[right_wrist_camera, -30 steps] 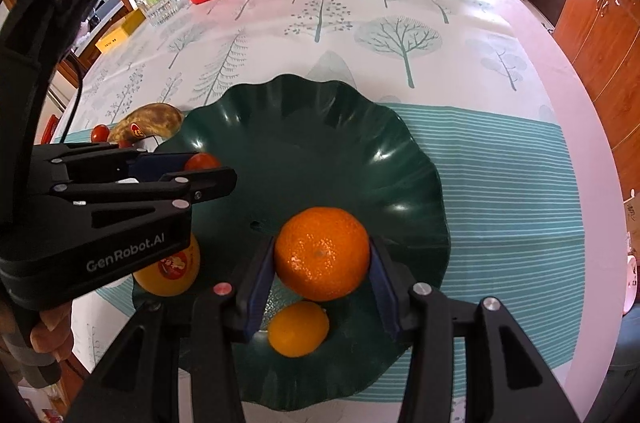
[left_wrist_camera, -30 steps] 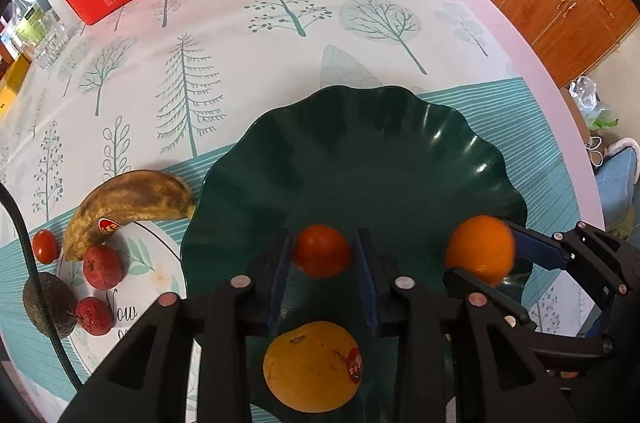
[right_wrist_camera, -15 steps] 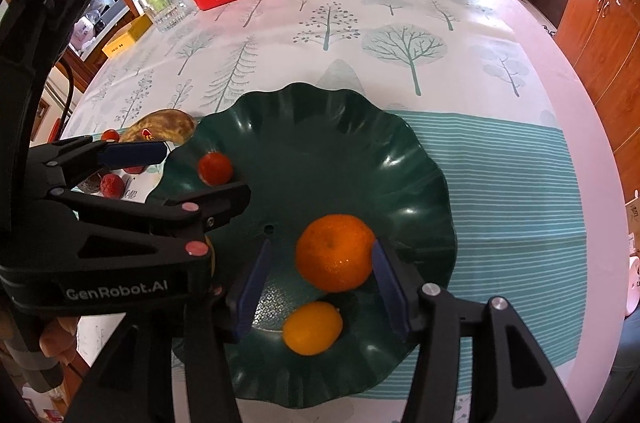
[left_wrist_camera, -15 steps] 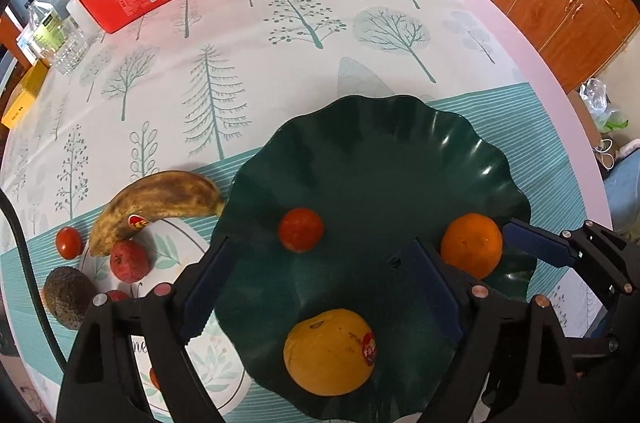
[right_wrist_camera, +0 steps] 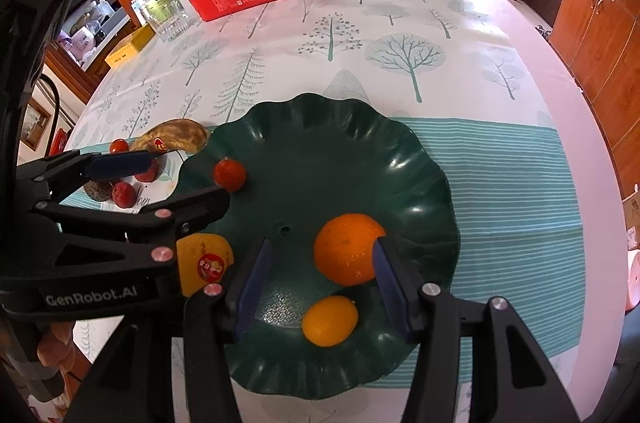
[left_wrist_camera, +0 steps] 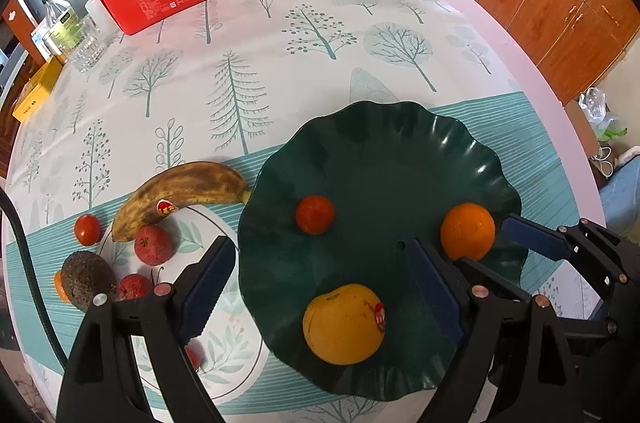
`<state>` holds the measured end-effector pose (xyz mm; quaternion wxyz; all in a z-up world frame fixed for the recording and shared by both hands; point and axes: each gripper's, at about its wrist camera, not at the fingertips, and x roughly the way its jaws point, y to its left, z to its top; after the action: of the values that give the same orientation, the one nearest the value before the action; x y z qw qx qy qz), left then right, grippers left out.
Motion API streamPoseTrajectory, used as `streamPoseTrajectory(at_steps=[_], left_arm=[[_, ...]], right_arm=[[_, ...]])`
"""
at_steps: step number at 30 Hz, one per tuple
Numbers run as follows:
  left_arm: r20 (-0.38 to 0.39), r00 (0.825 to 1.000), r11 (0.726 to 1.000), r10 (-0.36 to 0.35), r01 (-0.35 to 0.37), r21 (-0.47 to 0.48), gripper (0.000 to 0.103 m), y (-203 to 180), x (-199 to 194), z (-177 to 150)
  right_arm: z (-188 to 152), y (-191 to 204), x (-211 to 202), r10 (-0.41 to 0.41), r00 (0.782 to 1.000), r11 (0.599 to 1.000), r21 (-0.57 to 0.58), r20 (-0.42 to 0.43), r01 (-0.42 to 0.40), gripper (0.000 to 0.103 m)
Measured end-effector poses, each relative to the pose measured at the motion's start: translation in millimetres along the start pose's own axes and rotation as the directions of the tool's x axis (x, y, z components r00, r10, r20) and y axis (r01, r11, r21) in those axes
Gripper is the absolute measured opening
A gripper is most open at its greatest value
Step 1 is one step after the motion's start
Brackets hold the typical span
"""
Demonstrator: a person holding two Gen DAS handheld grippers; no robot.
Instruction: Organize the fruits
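**Both grippers spread wide over the green plate**

The left gripper (left_wrist_camera: 320,287) hangs with its jaws wide apart and nothing between them. The small red tomato (left_wrist_camera: 315,214) lies free on the dark green plate (left_wrist_camera: 400,143), ahead of the fingertips and apart from both. The large yellow fruit with a red sticker (left_wrist_camera: 343,323) sits between the left fingers near the plate's front rim.

The right gripper (right_wrist_camera: 320,279) is also spread. The orange (right_wrist_camera: 347,249) rests on the plate against the inner face of its right finger, clear of the left one. A small yellow-orange fruit (right_wrist_camera: 329,320) lies between the fingers, touching neither.

A browned banana (left_wrist_camera: 180,193) lies left of the plate
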<state>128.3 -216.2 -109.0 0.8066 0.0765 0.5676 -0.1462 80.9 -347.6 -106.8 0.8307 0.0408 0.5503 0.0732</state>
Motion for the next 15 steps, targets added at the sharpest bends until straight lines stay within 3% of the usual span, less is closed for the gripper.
streamPoseTrajectory(at_steps=[15], left_arm=[[0.045,0.999,1.000,0.004,-0.003,-0.017,0.087,28.0,-42.1,-34.9]], right_arm=[[-18.1,18.8,-22.2,-0.014,1.000,1.000,0.026,0.021,0.013,0.053]])
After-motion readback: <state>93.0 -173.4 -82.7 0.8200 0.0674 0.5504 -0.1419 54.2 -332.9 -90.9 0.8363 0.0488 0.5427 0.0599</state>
